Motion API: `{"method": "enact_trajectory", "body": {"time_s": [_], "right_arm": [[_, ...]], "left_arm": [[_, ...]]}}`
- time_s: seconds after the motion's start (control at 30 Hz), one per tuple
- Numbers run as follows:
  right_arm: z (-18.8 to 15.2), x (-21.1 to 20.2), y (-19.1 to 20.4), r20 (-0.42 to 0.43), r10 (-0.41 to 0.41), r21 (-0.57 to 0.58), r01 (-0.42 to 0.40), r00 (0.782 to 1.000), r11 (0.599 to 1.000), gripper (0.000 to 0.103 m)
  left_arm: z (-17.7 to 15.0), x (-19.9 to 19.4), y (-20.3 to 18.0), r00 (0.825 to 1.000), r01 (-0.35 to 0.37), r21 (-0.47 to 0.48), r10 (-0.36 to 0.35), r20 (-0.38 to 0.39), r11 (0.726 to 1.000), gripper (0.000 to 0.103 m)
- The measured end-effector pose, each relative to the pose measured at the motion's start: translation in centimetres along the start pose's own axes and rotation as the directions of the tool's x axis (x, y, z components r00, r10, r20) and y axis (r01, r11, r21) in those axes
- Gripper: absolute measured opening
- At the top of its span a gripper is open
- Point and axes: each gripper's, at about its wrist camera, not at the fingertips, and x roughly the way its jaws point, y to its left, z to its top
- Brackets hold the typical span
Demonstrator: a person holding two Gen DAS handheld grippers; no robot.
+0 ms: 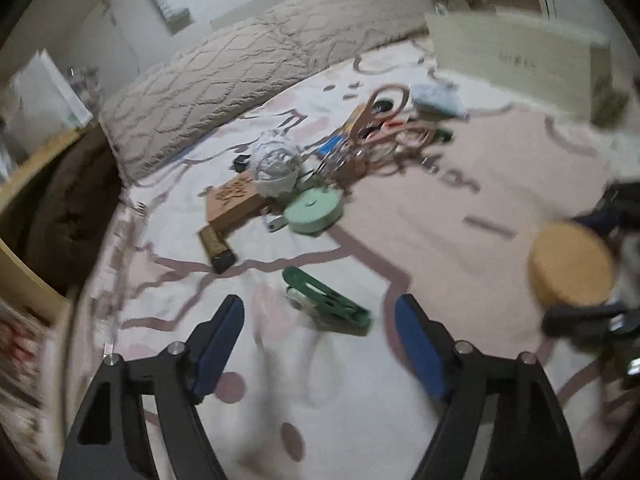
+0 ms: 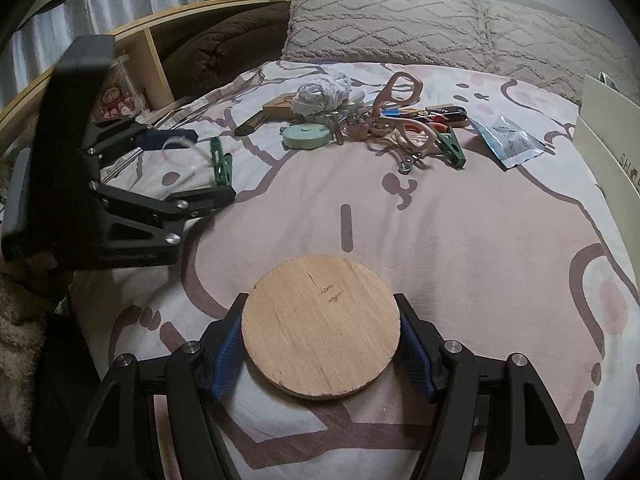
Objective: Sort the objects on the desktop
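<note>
Pink-and-white printed bedcover [image 2: 460, 240] carries everything here, with the two pillows [image 2: 384, 28] along its far edge; take your bearings from those. Largest of the loose things is the round wooden disc [image 2: 320, 326], which your right gripper [image 2: 320, 340] clamps by its rim, both blue pads pressing on opposite edges, near the cover's front edge. The unsorted heap, including pink scissors [image 2: 400, 92], a mint tape measure [image 2: 306, 136] and a ball of grey yarn [image 2: 322, 92], sits toward the far edge, well apart from both grippers. Smallest and decisive is the green clip [image 1: 326, 304]: it lies flat on the cover just ahead of your left gripper [image 1: 320, 328], whose jaws stand wide with nothing touching the pads. Its long axis runs obliquely, from far-left to near-right in the left wrist view, so it crosses the gap at a slant. Your left hand is plainly the nearer; squaring the jaws across that axis looks necessary before any closing.
</note>
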Motion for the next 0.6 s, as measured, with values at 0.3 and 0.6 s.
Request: {"method": "enact_trajectory", "body": {"time_s": [0.3, 0.6], "right_arm": [[0.0, 0.1, 0.0, 0.000, 0.001, 0.002, -0.001, 1.000, 1.000, 0.069], [0.0, 0.1, 0.1, 0.001, -0.004, 0.000, 0.004, 1.000, 1.000, 0.069]], "left_arm": [[0.9, -1.1, 0.2, 0.980, 0.195, -0.111, -0.187, 0.072, 0.975, 0.080], [0.8, 0.8, 1.3, 0.981, 0.188, -0.259, -0.192, 0.013, 0.947, 0.080]]}}
